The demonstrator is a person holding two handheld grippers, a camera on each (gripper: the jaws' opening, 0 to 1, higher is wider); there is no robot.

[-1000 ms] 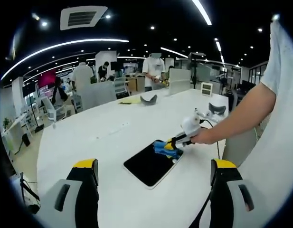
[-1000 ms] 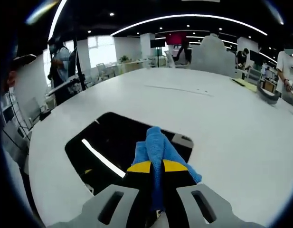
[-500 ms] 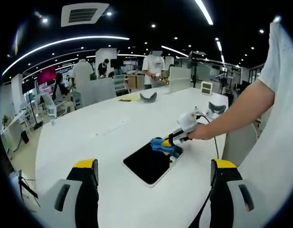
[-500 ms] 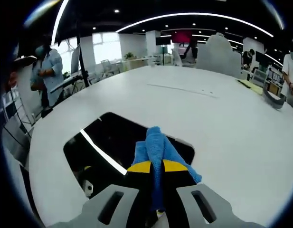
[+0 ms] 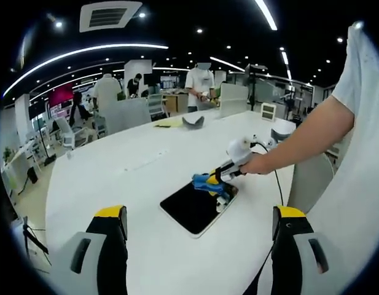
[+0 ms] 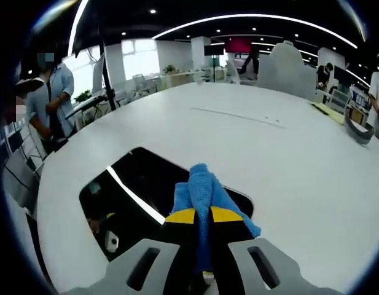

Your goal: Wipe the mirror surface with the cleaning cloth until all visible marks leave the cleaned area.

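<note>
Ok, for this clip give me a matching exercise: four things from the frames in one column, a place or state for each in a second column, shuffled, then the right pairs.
Things:
1. cleaning cloth
2. mirror
3. left gripper
4. right gripper

Places or states:
A. lying flat on the white table
B. open, hanging above the table with nothing between its jaws
C. blue, pinched between two jaws
D. shut, at the mirror's edge

Pairs: 1-C, 2-A, 3-B, 4-D

A broad white bench (image 5: 115, 184) curves through an open office. Far along it lie a yellow sheet (image 5: 169, 123) and a dark curved object (image 5: 193, 122). People (image 5: 200, 89) stand beyond it near grey chairs (image 5: 126, 115), under long ceiling light strips (image 5: 91, 52).
</note>
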